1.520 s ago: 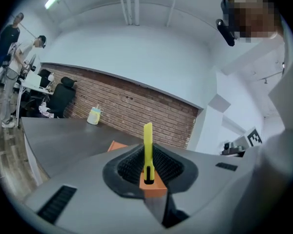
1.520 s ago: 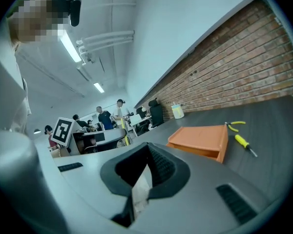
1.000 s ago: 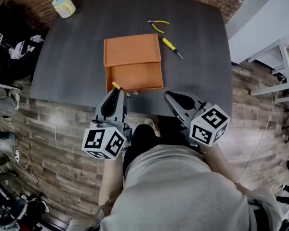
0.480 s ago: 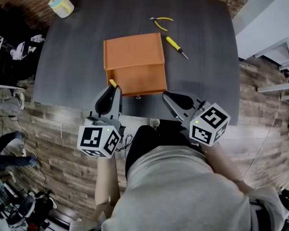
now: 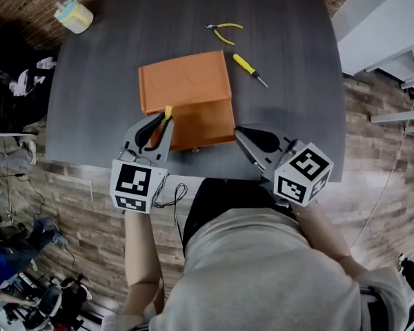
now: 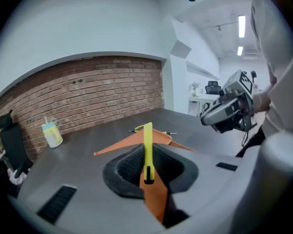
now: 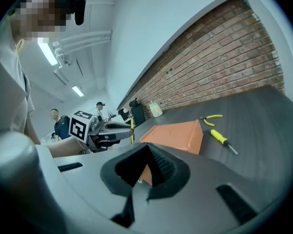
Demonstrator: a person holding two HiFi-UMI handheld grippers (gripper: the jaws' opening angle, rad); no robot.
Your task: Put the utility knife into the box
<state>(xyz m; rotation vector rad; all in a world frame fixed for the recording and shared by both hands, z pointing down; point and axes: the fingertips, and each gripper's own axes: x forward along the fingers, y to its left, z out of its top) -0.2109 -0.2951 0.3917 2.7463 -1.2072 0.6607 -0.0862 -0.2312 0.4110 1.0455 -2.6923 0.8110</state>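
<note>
The orange box (image 5: 186,85) lies open in the middle of the dark table (image 5: 297,102), its lid folded back. My left gripper (image 5: 156,121) is shut on the yellow utility knife (image 5: 168,112), holding it upright over the box's near left part. In the left gripper view the knife (image 6: 147,145) stands between the jaws, with the box (image 6: 132,140) just beyond. My right gripper (image 5: 243,134) hovers at the box's near right corner, shut with nothing in it. The right gripper view shows the box (image 7: 178,133) and the left gripper (image 7: 112,129) with the knife (image 7: 132,129).
Yellow-handled pliers (image 5: 224,32) and a yellow screwdriver (image 5: 247,67) lie behind the box to the right. A pale cup (image 5: 72,16) stands at the far left corner. The table's near edge runs just under both grippers. Two people stand far off in the right gripper view.
My left gripper has moved forward with the knife, from the table's near edge to above the box's near left part. The right gripper has barely shifted.
</note>
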